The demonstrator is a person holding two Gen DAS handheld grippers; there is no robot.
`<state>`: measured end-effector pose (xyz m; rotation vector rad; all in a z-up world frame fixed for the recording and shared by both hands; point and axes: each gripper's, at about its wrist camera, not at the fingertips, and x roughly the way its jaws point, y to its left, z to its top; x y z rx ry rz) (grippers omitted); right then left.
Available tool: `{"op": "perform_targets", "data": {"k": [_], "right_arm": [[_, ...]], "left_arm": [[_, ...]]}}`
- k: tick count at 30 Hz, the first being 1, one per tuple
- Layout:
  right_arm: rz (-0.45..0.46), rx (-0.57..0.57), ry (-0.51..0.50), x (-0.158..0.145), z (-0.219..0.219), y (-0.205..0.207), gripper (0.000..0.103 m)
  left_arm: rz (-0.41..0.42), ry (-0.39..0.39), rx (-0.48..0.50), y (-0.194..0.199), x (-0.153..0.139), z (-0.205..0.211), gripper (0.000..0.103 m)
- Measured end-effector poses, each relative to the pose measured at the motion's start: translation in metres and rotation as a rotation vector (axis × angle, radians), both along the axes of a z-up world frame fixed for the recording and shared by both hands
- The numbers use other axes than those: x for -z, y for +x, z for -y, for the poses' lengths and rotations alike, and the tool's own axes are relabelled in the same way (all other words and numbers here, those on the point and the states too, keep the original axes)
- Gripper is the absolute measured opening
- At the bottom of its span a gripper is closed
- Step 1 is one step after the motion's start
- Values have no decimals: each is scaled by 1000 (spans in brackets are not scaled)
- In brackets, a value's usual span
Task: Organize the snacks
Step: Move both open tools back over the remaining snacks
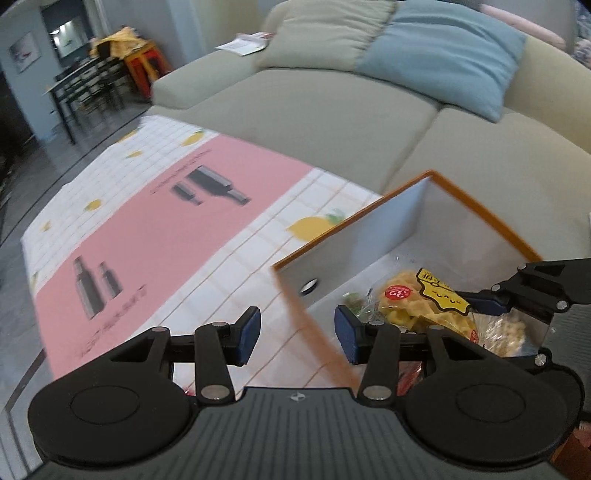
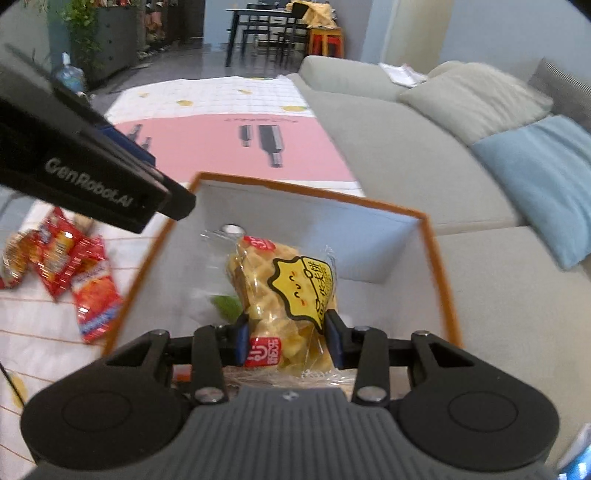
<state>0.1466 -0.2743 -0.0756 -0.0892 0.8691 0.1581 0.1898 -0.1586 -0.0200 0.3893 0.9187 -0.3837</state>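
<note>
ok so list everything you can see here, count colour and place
box: one, white walls with orange rim, on the table by the sofa
yellow snack bag: one, clear wrap with yellow label, inside the box
red snack packets: several, red, on the table beside the box
tablecloth: one, white grid with lemons
pink mat: one, printed with bottles, on the tablecloth
sofa: one, grey-green, behind the table
cushions: two, beige and blue, on the sofa
dining table: one, black, far back
left gripper: open, astride the box rim, nothing between the pads
right gripper: shut on the yellow snack bag
</note>
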Motion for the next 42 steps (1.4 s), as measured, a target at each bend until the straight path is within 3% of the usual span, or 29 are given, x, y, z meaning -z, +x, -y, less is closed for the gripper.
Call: {"op": "perform_targets", "data": {"k": [11,19,24,26,27,28,33,36,42], "right_arm": [[-174,47,182,30,-7,26,39],[-193,85,238,18,-4,23,47],[-165,123,408,2,9,14,48],[-165,143,458,3,12,13,37],[-173,148,461,6,11,16,24],[-184,158,455,10,9,18,17],[-267,233,452,39,8,27,0],[-270,248,458,40,6,26,1],[-176,207,322,12,-12,8,6]], "left_arm": [[-40,-14,-66,-10,0,-39,55],[-49,-17,-68,-24,4,-54,55],[-69,-42,-102,-31,4,-67,55],[-77,-59,-116,-33,3,-72,55],[-77,-61,-121,-34,3,-73,55],[-74,-61,-124,-36,2,-75,55],[-63,-52,-135,-45,0,-85,55],[-66,-64,-149,-50,-2,-94,55],[-24,-112,-161,-65,-16,-107,55]]}}
